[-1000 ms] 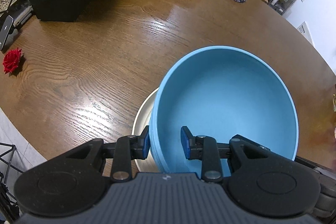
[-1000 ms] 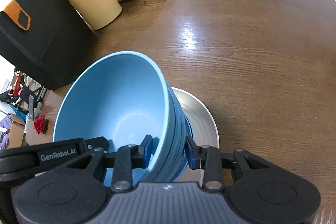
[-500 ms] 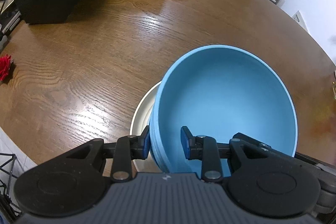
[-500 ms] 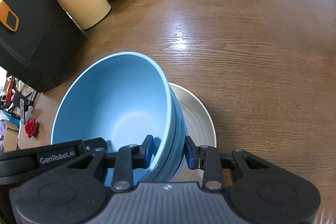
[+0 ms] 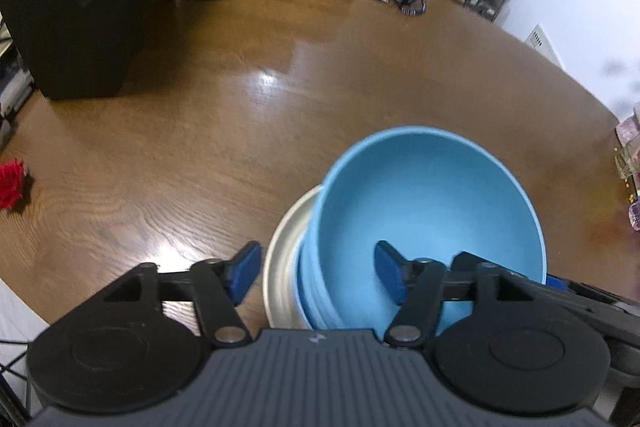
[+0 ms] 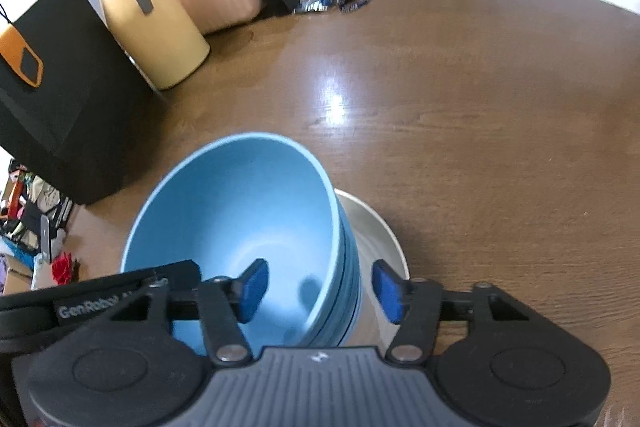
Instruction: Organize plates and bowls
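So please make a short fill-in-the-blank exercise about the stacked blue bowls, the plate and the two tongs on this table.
1. The stacked light blue bowls sit on a round ____ plate.
2. The plate rests on a brown ____ table.
3. The pads of the left tongs stand ____ the bowl wall; the jaws have just been opening.
4. The right tongs have also been opening, and their jaws are now ____.

Missing words: white; wooden; apart from; open

black left gripper [image 5: 316, 275], blue pads, silver screws, right gripper [image 6: 320, 289] w/ GenRobot lettering
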The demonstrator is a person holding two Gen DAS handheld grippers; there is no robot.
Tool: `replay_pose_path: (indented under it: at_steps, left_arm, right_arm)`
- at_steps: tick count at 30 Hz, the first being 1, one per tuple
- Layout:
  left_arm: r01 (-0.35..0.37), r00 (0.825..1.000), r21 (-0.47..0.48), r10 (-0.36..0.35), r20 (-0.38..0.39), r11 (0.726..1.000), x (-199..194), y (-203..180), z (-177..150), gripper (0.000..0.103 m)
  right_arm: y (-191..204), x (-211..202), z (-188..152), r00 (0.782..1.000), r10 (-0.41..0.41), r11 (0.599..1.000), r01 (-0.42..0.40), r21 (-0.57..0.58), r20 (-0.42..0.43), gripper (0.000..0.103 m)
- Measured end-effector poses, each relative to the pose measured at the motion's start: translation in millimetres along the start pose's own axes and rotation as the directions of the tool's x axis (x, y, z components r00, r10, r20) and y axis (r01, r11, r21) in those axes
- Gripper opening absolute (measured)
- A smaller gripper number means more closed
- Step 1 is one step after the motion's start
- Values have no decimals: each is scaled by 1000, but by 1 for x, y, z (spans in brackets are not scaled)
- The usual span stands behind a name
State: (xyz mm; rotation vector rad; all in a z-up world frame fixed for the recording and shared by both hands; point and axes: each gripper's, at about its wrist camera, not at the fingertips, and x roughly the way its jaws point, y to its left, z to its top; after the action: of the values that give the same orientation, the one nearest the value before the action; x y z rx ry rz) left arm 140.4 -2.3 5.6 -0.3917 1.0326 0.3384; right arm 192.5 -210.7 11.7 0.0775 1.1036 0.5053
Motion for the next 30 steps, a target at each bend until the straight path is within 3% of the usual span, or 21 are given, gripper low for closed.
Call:
replay_pose_path:
  at_steps: [8,10,15,27,30]
  left_arm:
    - [36,987,82,-48,156,996,-32,18,-2,103]
    - [55,974,111,-78,213,992,-41,22,-7,103]
    - [64,924,126,-107,368,990,-64,30,-28,103]
    - [39,851,155,-114,512,987,-107,30,-98,103]
    - [30,850,169,-114,515,985,-114,29,-124,103]
  right_arm:
    - [7,-38,-21,984,-27,1000,25,16,174,103]
    - [9,-47,-29,972,-47,999,44,18,230,103]
    - [5,-67,-46,942,-88,996,86,21,322,103]
    - [-15,-122,-125,875,-148,982,187,-39,461,103]
    - [-17,-130,-149,863,-168,974,219,-52,476,103]
